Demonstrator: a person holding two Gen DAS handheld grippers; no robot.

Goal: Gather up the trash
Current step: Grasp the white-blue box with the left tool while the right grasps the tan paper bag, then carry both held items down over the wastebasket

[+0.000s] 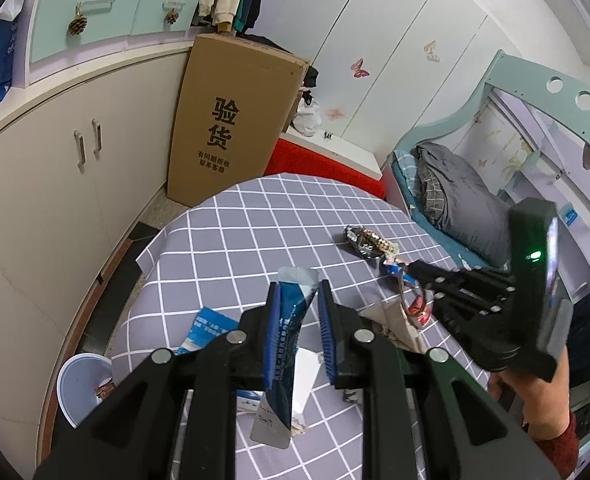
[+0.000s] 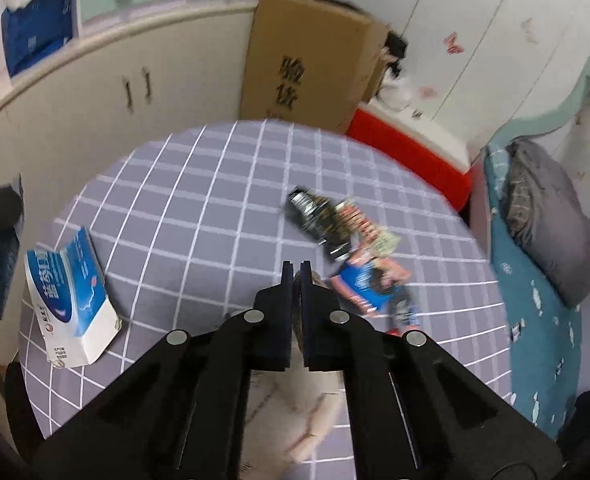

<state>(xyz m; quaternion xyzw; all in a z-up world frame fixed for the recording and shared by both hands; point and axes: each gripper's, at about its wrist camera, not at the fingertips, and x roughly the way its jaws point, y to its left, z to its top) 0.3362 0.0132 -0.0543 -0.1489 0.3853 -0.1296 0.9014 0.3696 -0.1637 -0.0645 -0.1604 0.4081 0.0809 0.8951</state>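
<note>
My left gripper (image 1: 298,300) is shut on a long blue sachet wrapper (image 1: 285,344) and holds it above the checked table (image 1: 255,220). My right gripper (image 2: 296,270) is shut, and a pale crumpled paper (image 2: 307,412) lies under it; whether it grips the paper I cannot tell. In the left wrist view the right gripper (image 1: 409,270) reaches in by a blue and red wrapper (image 1: 401,276). A black and gold foil wrapper (image 2: 323,216) and the blue and red wrapper (image 2: 369,280) lie just beyond the right gripper. A blue and white toothpaste box (image 2: 71,300) lies at the table's left.
A white bin (image 1: 81,384) stands on the floor left of the table. A tall cardboard box (image 1: 231,120) leans on the cream cabinets (image 1: 55,200) behind. A red-sided stand (image 2: 411,156) and a bed (image 2: 543,272) are to the right.
</note>
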